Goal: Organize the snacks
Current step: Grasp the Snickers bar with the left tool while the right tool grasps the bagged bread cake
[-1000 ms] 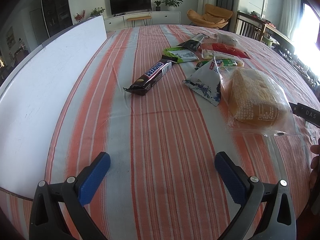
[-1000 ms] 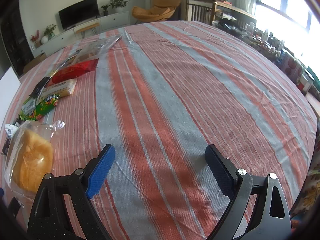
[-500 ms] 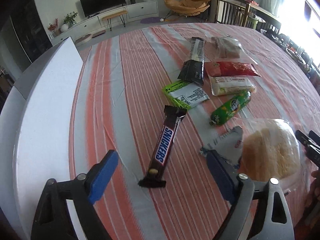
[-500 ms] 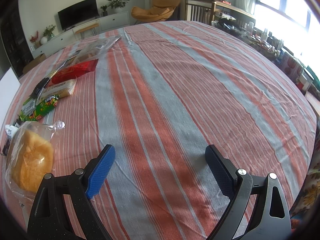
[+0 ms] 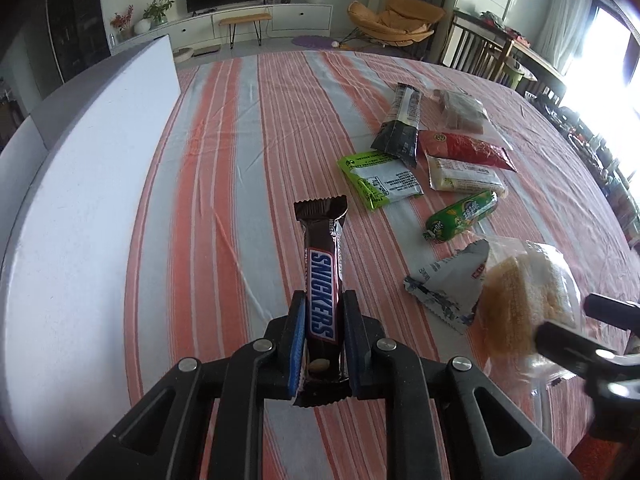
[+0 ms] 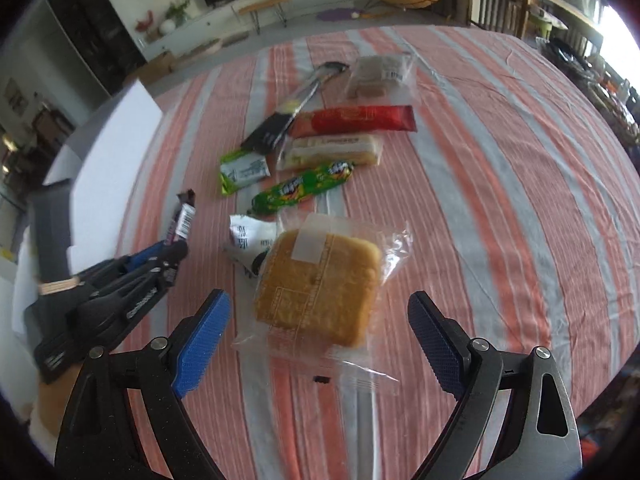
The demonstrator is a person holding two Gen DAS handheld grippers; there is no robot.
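Our left gripper (image 5: 322, 344) has just closed on the Snickers bar (image 5: 322, 280), pinched near its lower end so it lifts cleanly. Our right gripper (image 6: 316, 340), jaws wide, straddles the bagged bread (image 6: 320, 284) at frame centre, presumably to grab next.

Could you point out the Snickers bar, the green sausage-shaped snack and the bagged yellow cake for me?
Snickers bar (image 5: 322, 304): left wrist view, on the blue logo of its wrapper.
Green sausage-shaped snack (image 6: 304, 189): right wrist view, on the middle of its wrapper.
Bagged yellow cake (image 6: 318, 286): right wrist view, on the cake's top face.

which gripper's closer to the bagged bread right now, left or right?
Right. The right gripper hangs open directly over the bagged bread, pads either side. The left gripper is off beside it, shut on the Snickers bar.
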